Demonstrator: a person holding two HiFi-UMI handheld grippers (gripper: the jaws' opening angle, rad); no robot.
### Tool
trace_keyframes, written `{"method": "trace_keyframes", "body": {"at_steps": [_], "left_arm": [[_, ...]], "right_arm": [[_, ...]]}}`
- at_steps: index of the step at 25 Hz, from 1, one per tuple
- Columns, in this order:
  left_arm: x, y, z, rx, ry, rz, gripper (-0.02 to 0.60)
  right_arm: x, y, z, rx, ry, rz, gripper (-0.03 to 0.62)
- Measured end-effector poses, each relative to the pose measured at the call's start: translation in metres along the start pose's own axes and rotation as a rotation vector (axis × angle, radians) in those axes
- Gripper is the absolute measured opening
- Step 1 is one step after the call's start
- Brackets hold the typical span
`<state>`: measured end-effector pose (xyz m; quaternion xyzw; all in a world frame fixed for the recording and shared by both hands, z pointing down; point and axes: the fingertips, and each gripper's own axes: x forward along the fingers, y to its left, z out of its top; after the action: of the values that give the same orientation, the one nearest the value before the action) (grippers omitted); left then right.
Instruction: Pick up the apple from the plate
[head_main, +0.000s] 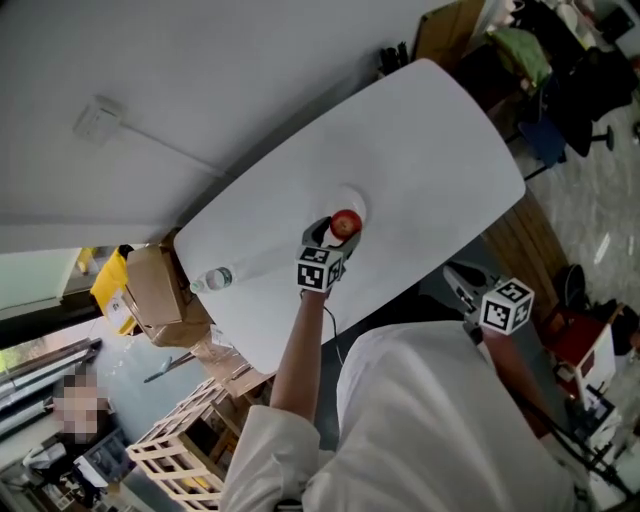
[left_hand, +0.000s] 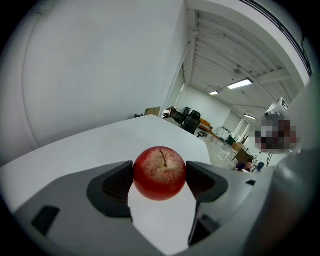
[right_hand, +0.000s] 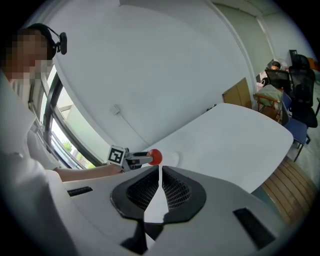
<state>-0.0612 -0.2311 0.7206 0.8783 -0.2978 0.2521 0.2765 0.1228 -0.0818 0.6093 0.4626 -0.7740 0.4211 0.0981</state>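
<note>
At the centre of the head view, the left gripper (head_main: 338, 232) reaches over a white table (head_main: 430, 150) and clamps a red apple (head_main: 346, 223) between its two jaws. Its own view shows the dark pads (left_hand: 117, 186) pressing the apple (left_hand: 160, 172) from both sides, stem upward, with only bare white tabletop showing beneath the fruit. A white plate (head_main: 353, 203) lies just past the apple toward the upper right of the head view; in the right gripper view the same plate (right_hand: 173, 159) appears immediately right of the apple (right_hand: 155, 157), which is held clear of it at the tip of the left gripper (right_hand: 148, 158). At the lower right of the head view, the right gripper (head_main: 462, 287) hangs off the table's near edge, well apart from the plate. Its jaws (right_hand: 159, 172) are drawn together until their tips meet, with nothing between them. A clear bottle (head_main: 212, 279) lies near the table's left end, beside a cardboard box (head_main: 150, 290) on the floor.
</note>
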Motion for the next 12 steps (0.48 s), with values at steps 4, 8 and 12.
{"method": "trace_keyframes", "body": {"at_steps": [4,8,12], "left_arm": [[-0.023,-0.028,0.009,-0.044,-0.038,0.003,0.334],[-0.042,-0.056,0.015,-0.067,-0.063,0.011,0.334],[-0.057,-0.075,0.012,-0.09,-0.086,0.025,0.334]], "right_arm": [[-0.017,-0.005,0.003,-0.004,-0.029,0.008,0.043],[-0.029,-0.004,0.005,-0.034,-0.041,0.046,0.043],[-0.034,0.001,0.001,-0.05,-0.034,0.081,0.043]]}}
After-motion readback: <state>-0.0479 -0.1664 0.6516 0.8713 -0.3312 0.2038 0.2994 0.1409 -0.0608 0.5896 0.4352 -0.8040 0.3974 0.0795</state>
